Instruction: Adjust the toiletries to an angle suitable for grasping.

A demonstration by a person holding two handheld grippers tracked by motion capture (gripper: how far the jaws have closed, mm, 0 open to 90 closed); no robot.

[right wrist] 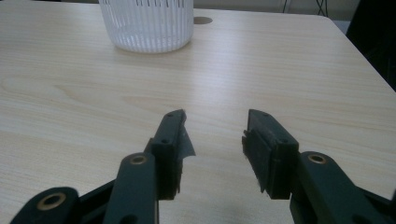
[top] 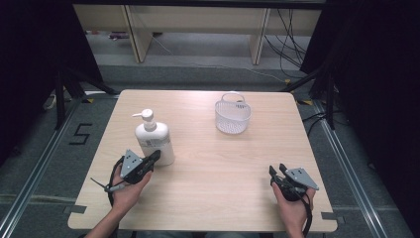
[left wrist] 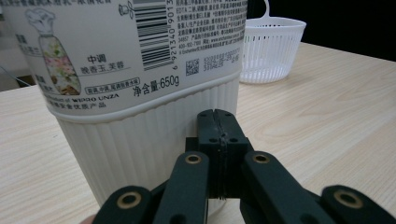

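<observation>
The full-looking bottle (left wrist: 140, 93) seems heavy and slick; grip its ribbed base. Left gripper (left wrist: 217, 116) is clamped empty beside it, right gripper (right wrist: 215, 128) parted, holding nothing.

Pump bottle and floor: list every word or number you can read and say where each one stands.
"净含量:650g", on the pump bottle label.
"中调", on the label.
"WIPRO UNZA", low on the label.
"6 921340 9013", beside the barcode, cut off.
"5", on the floor left of the table.
The small print beside the barcode: too small to read.
</observation>
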